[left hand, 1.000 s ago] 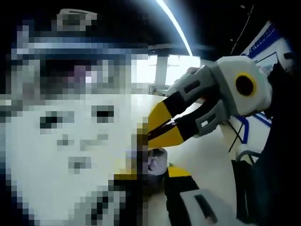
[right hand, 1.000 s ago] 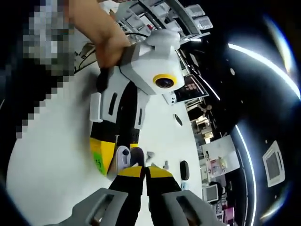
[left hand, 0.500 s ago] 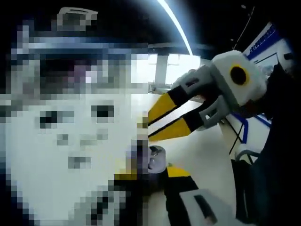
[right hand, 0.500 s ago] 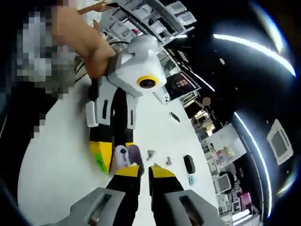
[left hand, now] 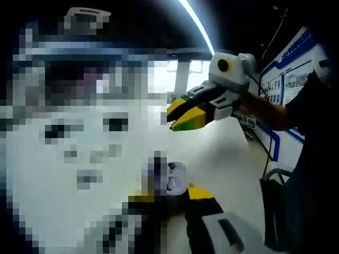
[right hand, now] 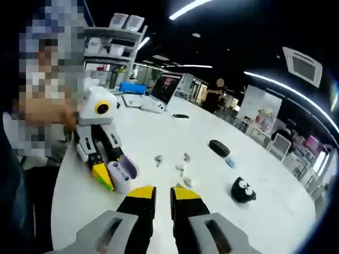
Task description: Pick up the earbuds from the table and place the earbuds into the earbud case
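Sitting open in the left gripper's (right hand: 108,177) yellow-tipped jaws, raised just above the white table (right hand: 159,137) near its left edge: the earbud case (right hand: 123,173), pale lilac-white, lid hinged back, rounded and glossy. Showing again in the left gripper view as the same case (left hand: 172,177), cavity facing up, pale interior with dark recesses, pinched at its lower sides. Lying loose toward the middle of the table, well apart from the case: small pale earbuds (right hand: 183,169), one near (right hand: 158,160), others clustered beside it; too small for telling stems or tips apart.
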The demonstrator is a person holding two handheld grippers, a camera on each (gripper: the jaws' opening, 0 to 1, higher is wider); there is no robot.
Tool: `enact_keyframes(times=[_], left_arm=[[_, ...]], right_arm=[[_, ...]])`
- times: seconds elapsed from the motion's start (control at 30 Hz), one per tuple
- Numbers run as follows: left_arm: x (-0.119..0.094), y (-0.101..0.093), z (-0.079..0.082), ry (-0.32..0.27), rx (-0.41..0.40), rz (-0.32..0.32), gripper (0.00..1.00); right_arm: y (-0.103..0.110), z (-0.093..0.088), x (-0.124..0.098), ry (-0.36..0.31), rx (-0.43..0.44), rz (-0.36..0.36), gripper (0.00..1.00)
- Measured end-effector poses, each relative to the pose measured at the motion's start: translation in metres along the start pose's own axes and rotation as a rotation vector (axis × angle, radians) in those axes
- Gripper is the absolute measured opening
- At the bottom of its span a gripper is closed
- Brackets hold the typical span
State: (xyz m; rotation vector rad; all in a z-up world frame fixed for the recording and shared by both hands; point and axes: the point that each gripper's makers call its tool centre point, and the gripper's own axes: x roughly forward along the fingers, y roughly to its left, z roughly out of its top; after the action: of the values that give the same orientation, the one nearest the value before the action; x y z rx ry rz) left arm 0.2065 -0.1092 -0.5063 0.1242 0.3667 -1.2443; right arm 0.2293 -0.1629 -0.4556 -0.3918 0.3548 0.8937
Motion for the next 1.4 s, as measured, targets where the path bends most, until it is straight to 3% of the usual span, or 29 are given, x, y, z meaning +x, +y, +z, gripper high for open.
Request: enact_keyframes(times=[0.2,0.4,0.63,0.87,1.4], left_arm=[[-0.001,0.000,0.000,-0.011,-0.008,-0.003,0.19],[-0.002,0.000,-0.001,-0.017,-0.008,-0.005,0.19],[-0.003,-0.002,-0.001,-0.028,-0.009,-0.008,0.19],[-0.003,-0.004,-0.002,-0.033,-0.001,-0.009,0.19],[-0.003,-0.005,-0.003,-0.041,-0.010,-0.013,0.19]], right_arm=[[-0.012,-0.010,0.001,0.040,0.070,0.054,0.12],[-0.013,0.012,0.027,0.036,0.031,0.104,0.13],[-0.002,0.027,0.071,0.124,-0.035,0.214,0.16],[0.006,0.024,0.104,0.229,-0.135,0.294,0.16],[0.010,0.018,0.142,0.293,-0.229,0.356,0.17]])
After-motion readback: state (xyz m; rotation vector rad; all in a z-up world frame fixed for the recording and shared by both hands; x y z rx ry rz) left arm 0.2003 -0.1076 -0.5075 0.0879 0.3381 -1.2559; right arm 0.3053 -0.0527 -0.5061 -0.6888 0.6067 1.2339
